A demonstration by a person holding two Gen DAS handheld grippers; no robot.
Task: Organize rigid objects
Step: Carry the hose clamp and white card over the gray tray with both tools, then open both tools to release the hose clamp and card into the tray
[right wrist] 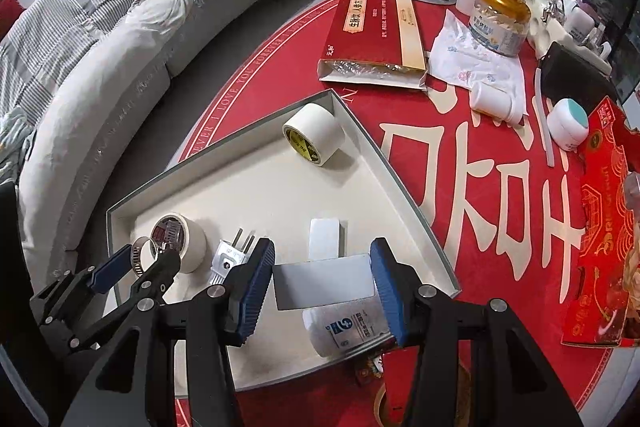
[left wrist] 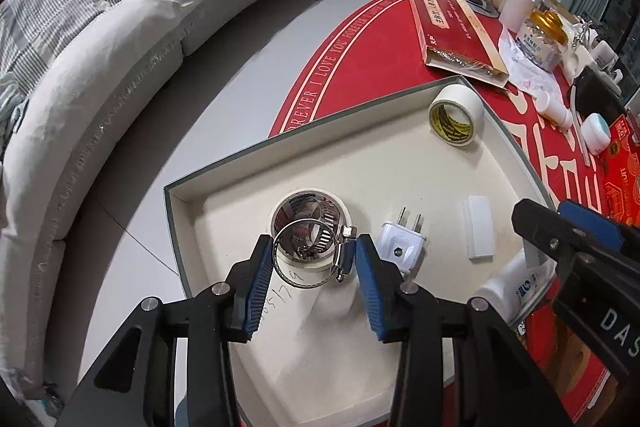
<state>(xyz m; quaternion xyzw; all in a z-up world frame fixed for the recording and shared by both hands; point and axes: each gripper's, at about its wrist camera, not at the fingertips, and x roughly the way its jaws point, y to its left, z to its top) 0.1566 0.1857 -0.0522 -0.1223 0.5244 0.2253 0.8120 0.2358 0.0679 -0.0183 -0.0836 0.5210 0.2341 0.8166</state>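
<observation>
A shallow cream tray (left wrist: pixel 256 163) (right wrist: pixel 248 163) lies on the red table. My left gripper (left wrist: pixel 310 259) is shut on a metal hose clamp (left wrist: pixel 308 253), held just above a silver-lined tape roll (left wrist: pixel 308 223) in the tray. It also shows in the right wrist view (right wrist: pixel 136 259). My right gripper (right wrist: pixel 322 279) is shut on a white bottle with a blue label (right wrist: pixel 344 327) over the tray's near edge. A white plug (left wrist: pixel 402 239) (right wrist: pixel 230 257), a white flat block (left wrist: pixel 478 227) (right wrist: pixel 324 237) and a cream tape roll (left wrist: pixel 456 115) (right wrist: pixel 316 135) lie in the tray.
A red flat box (right wrist: pixel 372 35), a gold-lidded jar (right wrist: pixel 500 19), a tissue pack (right wrist: pixel 476 63), a white bottle (right wrist: pixel 492 99), a teal-lidded jar (right wrist: pixel 568 123) and a red carton (right wrist: pixel 604 227) sit on the table. A grey sofa (left wrist: pixel 100 87) stands to the left.
</observation>
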